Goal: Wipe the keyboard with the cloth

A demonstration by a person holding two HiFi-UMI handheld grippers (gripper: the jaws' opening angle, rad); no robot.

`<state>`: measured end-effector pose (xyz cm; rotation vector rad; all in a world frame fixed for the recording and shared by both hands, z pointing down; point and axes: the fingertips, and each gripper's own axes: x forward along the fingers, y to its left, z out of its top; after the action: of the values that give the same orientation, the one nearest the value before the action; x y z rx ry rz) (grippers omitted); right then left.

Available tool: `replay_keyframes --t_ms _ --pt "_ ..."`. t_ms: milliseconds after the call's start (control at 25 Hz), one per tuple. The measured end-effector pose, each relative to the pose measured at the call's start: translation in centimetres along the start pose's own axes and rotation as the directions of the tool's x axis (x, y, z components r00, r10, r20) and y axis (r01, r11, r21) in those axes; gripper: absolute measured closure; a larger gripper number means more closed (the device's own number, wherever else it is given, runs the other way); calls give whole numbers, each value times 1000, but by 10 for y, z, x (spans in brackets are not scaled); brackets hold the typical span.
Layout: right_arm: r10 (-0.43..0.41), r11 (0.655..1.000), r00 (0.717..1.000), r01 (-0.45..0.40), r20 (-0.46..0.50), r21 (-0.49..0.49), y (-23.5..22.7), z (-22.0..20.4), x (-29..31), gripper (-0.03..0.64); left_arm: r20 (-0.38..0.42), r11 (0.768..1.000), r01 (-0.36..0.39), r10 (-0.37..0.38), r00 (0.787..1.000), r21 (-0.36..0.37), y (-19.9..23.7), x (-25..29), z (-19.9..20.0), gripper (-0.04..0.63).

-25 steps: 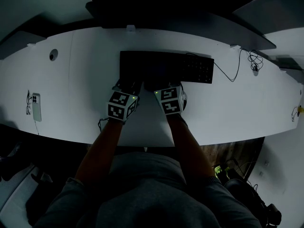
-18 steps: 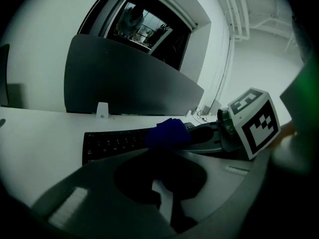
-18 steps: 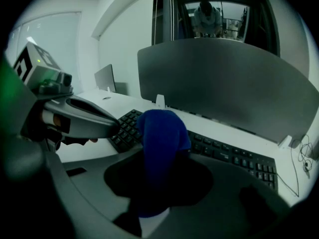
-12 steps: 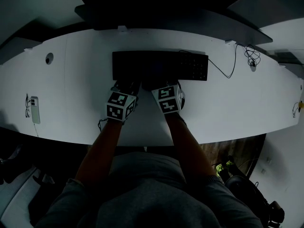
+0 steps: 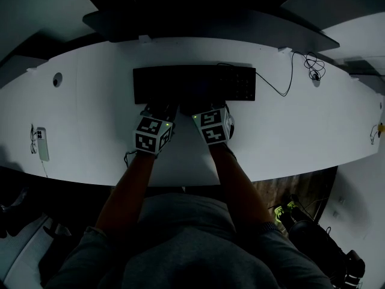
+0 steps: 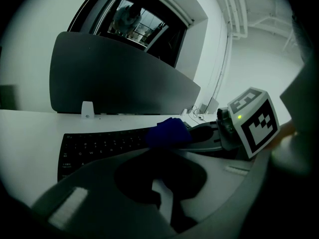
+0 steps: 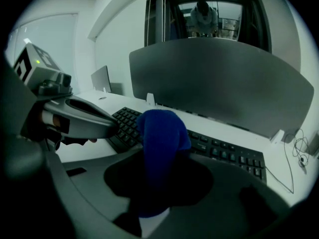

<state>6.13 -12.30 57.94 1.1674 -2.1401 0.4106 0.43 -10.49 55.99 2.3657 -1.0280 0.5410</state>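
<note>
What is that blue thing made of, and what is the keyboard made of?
The blue cloth looks like soft fabric, maybe fleece or microfibre: it is matte, a bit fuzzy, and bunched into rounded folds. The keyboard looks like hard black plastic: matte, with stiff moulded keys and pale printed letters.

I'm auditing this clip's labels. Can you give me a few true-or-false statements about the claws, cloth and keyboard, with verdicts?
1. The right claw is clamped on a blue cloth. True.
2. The left claw grips the cloth too. False: nothing sits between its jaws.
3. The keyboard is white. False: it is black, lying on a white desk.
4. A cable runs from the keyboard's right end across the desk. True.
</note>
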Motion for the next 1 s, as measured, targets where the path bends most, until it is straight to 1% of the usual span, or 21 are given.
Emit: replay_keyframes --t_ms 640,1000 --pt "-22 1000 1000 22 1 1 -30 -17 -16 483 -8 1000 10 -10 1000 5 -26 24 1 588" --pt "-29 999 1000 28 -5 -35 -44 -24 -25 483 0 1000 7 -7 1000 5 -43 37 4 588"
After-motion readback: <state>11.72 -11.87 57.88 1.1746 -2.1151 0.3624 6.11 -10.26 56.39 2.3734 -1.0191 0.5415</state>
